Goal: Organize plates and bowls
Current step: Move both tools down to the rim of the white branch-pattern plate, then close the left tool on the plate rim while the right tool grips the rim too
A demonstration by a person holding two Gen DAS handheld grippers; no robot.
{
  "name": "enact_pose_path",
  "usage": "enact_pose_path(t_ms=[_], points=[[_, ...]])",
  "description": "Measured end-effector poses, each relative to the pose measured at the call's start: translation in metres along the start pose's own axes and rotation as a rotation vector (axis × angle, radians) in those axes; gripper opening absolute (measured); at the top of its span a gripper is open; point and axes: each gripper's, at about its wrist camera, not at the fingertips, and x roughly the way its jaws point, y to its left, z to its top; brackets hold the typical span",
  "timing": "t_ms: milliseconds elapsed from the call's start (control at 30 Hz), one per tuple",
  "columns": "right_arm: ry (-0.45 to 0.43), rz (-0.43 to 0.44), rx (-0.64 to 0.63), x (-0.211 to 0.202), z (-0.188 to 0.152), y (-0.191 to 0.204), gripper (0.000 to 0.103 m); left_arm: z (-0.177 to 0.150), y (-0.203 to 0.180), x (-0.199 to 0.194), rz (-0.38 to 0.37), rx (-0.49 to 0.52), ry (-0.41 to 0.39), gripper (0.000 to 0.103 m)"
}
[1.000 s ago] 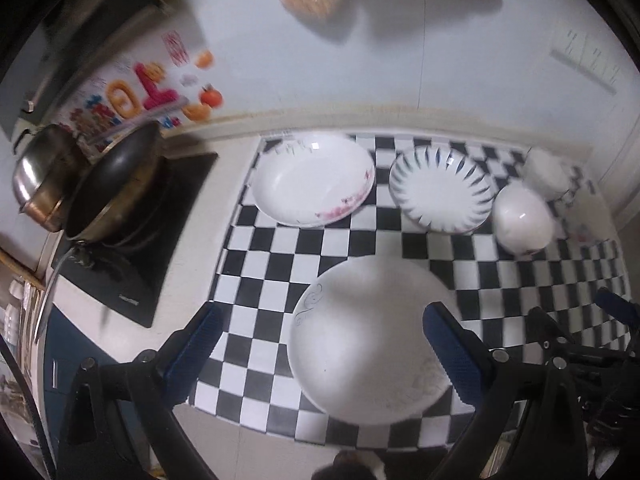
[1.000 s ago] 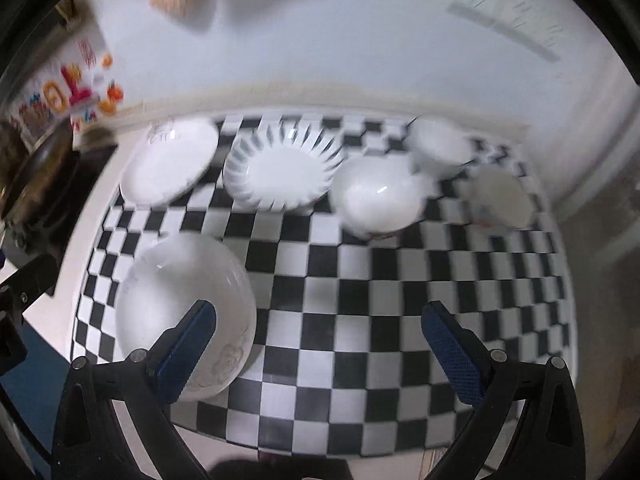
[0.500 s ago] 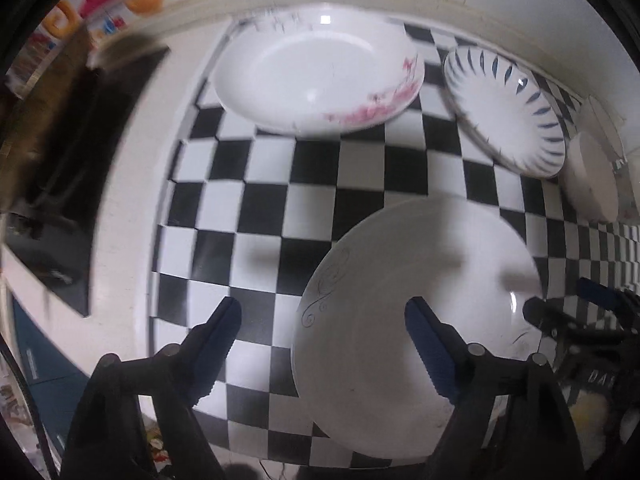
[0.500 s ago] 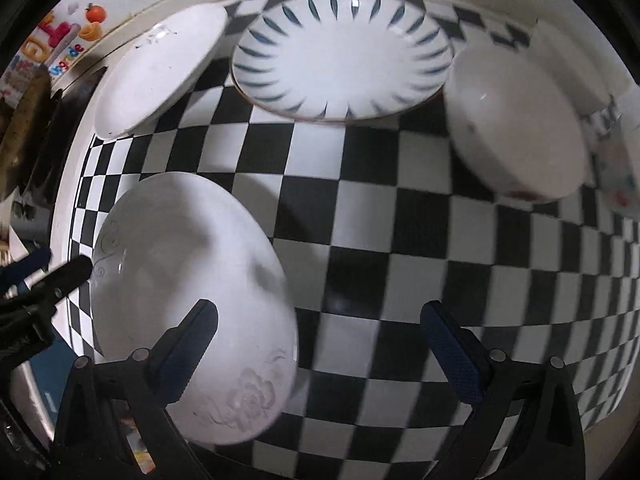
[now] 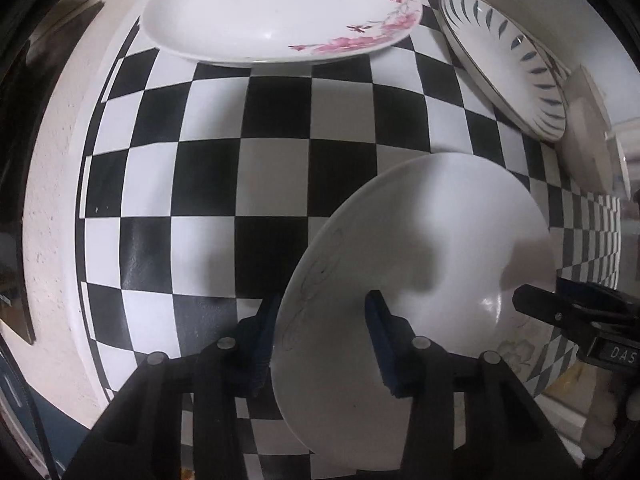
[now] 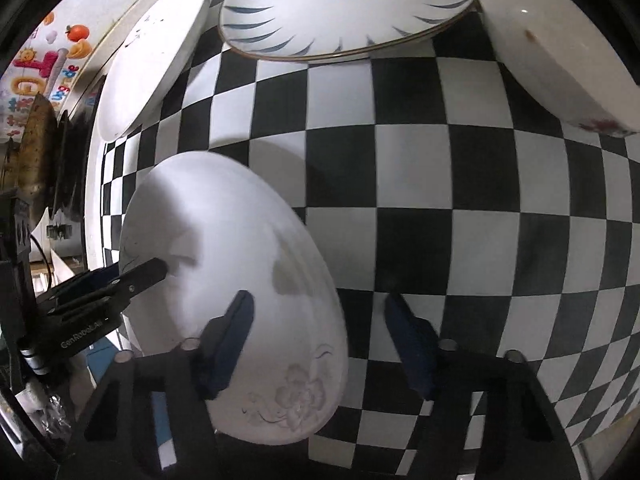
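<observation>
Left wrist view: my left gripper (image 5: 320, 344) has just been closing, its blue pads straddling the seven-o'clock rim of the glossy round white plate (image 5: 432, 248) without clearly pressing on it. That plate lies on the checkered mat (image 5: 280, 176). My right gripper (image 6: 320, 340), also just narrowing, straddles the opposite rim at four o'clock. At twelve o'clock sit a pink-flowered plate (image 5: 280, 12) and a blue-petalled fluted dish (image 6: 344, 8).

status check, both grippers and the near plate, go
Left gripper and right gripper straddling opposite rims of the near white plate, jaws just been closing, pads not clearly pressing. Plate flat on checkered mat. Nothing in the way.
</observation>
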Motion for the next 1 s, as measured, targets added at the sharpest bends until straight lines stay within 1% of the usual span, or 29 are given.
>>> enact_pose_path(t_ms=[33, 67, 100, 167, 267, 300, 367, 433, 633, 800, 867, 1000], points=[[0.009, 0.002, -0.006, 0.001, 0.000, 0.002, 0.051, 0.000, -0.002, -0.003, -0.006, 0.002, 0.001, 0.040], [0.013, -0.001, -0.009, 0.002, 0.000, 0.004, 0.048, -0.001, -0.002, -0.005, -0.009, 0.003, 0.001, 0.041], [0.021, 0.001, -0.014, 0.003, 0.000, 0.005, 0.041, -0.002, -0.003, -0.006, -0.004, 0.004, 0.001, 0.041], [0.015, -0.027, -0.026, 0.005, -0.002, 0.010, 0.038, -0.003, -0.003, -0.009, 0.003, 0.000, 0.001, 0.041], [0.011, -0.071, -0.054, 0.004, -0.003, 0.011, 0.029, -0.004, -0.003, -0.015, 0.016, -0.008, 0.000, 0.041], [0.013, -0.077, -0.062, 0.004, -0.004, 0.012, 0.029, -0.004, -0.005, -0.016, 0.014, -0.011, 0.000, 0.040], [0.025, -0.070, -0.058, 0.004, -0.005, 0.010, 0.028, -0.001, -0.017, -0.006, 0.021, -0.014, -0.002, 0.040], [0.031, -0.062, -0.055, 0.003, -0.006, 0.012, 0.028, -0.003, -0.017, -0.006, 0.021, -0.016, -0.010, 0.041], [0.019, -0.048, -0.051, -0.013, -0.012, 0.002, 0.028, -0.005, -0.034, -0.026, 0.023, -0.003, -0.032, 0.040], [-0.006, -0.043, -0.037, -0.030, -0.013, -0.009, 0.028, -0.004, -0.055, -0.042, 0.014, 0.025, -0.049, 0.041], [-0.018, -0.043, -0.028, -0.034, -0.013, -0.010, 0.028, 0.000, -0.062, -0.045, 0.008, 0.040, -0.053, 0.041], [-0.041, -0.052, -0.002, -0.048, -0.018, -0.027, 0.028, 0.002, -0.082, -0.043, -0.004, 0.064, -0.046, 0.041]])
